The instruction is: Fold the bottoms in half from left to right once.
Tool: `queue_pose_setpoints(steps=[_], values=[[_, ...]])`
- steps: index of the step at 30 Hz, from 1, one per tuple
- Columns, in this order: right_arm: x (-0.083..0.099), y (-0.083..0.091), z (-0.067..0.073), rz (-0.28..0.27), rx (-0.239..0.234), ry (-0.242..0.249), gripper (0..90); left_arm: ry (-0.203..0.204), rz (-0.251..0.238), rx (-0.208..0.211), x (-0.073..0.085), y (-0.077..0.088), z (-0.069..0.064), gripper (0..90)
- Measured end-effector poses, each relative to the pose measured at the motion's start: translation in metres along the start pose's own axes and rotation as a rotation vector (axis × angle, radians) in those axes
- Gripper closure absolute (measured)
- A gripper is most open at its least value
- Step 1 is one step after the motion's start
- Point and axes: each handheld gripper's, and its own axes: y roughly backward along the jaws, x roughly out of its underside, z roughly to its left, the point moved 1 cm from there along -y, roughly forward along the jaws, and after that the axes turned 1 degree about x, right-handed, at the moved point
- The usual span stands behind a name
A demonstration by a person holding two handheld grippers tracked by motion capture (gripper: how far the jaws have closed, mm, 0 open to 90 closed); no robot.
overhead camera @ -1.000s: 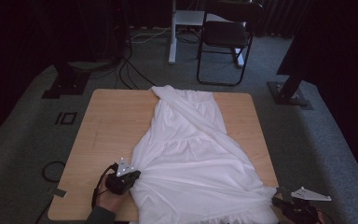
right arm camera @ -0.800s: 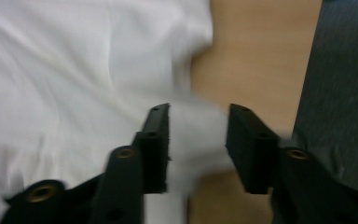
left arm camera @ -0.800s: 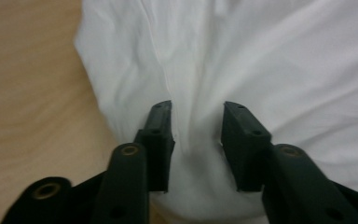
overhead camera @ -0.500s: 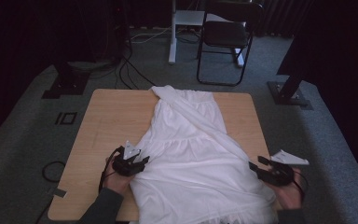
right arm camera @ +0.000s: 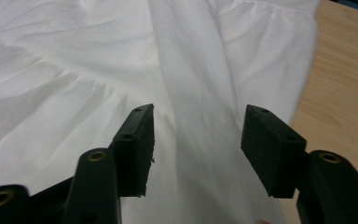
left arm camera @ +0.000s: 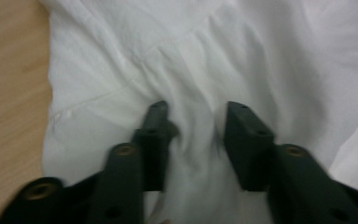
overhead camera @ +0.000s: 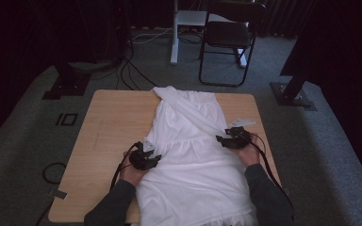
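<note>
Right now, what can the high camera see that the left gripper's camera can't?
The high view takes in the whole wooden table, the black chair behind it, the floor cables, both forearms, and the right gripper at the dress's right edge. The left gripper view gives a close look at the gathered seam and a fold of cloth bunched between its own black jaws, which have just been closing. Both show the white dress lying on the table and the left gripper.

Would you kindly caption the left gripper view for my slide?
Left gripper, fingers parted over gathered fabric of a white dress on a wooden table.
</note>
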Motion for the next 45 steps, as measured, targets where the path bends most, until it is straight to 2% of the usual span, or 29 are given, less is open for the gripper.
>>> queue_pose_setpoints(steps=[1,3,4,6,7,8,9,11,12,13,16,19,20,23,28,30,33,35,37,38,40,42,44,45], values=[[-0.004,-0.009,0.001,0.016,0.002,0.005,37.8,0.008,0.000,0.011,0.000,0.000,0.001,74.9],[-0.009,-0.025,0.003,0.049,0.015,0.024,37.5,0.015,0.004,-0.001,0.000,0.002,0.003,86.6],[-0.012,-0.033,0.004,0.072,0.032,0.036,41.1,0.019,0.000,0.002,0.001,0.003,0.003,87.8],[-0.015,-0.042,0.004,0.117,0.089,0.097,58.3,0.019,-0.014,-0.010,0.003,0.007,0.003,88.6],[-0.017,-0.043,0.000,0.119,0.118,0.093,65.5,0.020,-0.028,-0.014,0.004,0.011,0.003,88.7],[-0.019,-0.042,-0.007,0.110,0.146,0.064,74.3,0.028,-0.046,-0.014,0.006,0.017,0.004,88.8],[-0.020,-0.039,-0.016,0.097,0.169,0.010,79.4,0.038,-0.063,-0.009,0.008,0.023,0.006,88.8],[-0.020,-0.034,-0.034,0.064,0.188,-0.111,84.1,0.060,-0.090,-0.003,0.014,0.034,0.009,89.1],[-0.019,-0.033,-0.039,0.058,0.183,-0.149,84.1,0.068,-0.092,0.002,0.017,0.036,0.011,89.1],[-0.018,-0.034,-0.041,0.066,0.180,-0.157,83.8,0.068,-0.085,-0.001,0.019,0.037,0.011,89.1],[-0.010,-0.044,-0.033,0.122,0.184,-0.115,82.4,0.063,-0.051,0.001,0.027,0.033,0.012,89.1],[0.004,-0.047,-0.029,0.154,0.147,-0.155,83.0,0.052,-0.042,0.000,0.034,0.034,0.007,89.0],[0.010,-0.045,-0.026,0.147,0.138,-0.155,82.9,0.046,-0.037,-0.003,0.036,0.036,0.005,89.0],[0.024,-0.030,-0.020,0.142,0.100,-0.177,82.6,0.040,-0.034,0.011,0.047,0.043,-0.004,88.9],[0.054,0.000,0.003,0.116,0.054,-0.155,81.2,0.045,-0.033,0.055,0.070,0.065,-0.022,88.6],[0.067,0.013,0.010,0.105,0.020,-0.176,80.6,0.042,-0.021,0.078,0.080,0.073,-0.030,88.5],[0.083,0.032,0.022,0.109,-0.007,-0.177,80.1,0.003,-0.006,0.105,0.087,0.083,-0.041,88.1],[0.087,0.041,0.027,0.140,-0.041,-0.185,72.0,0.008,-0.040,0.134,0.086,0.088,-0.041,81.4],[0.082,0.048,0.028,0.120,-0.025,-0.172,60.2,0.029,-0.097,0.106,0.079,0.092,-0.035,62.3],[0.076,0.052,0.028,0.093,-0.018,-0.164,55.0,0.038,-0.117,0.099,0.072,0.094,-0.031,57.1],[0.058,0.054,0.028,0.050,-0.023,-0.149,48.4,0.031,-0.152,0.083,0.055,0.094,-0.025,55.1],[0.038,0.049,0.035,0.027,-0.030,-0.096,46.9,-0.002,-0.170,0.047,0.035,0.087,-0.020,53.2],[0.020,0.034,0.046,0.024,-0.040,-0.035,45.4,-0.014,-0.158,0.036,0.018,0.070,-0.018,53.8],[0.013,0.024,0.051,0.031,-0.043,-0.009,44.9,-0.024,-0.139,0.043,0.011,0.059,-0.017,54.1]])
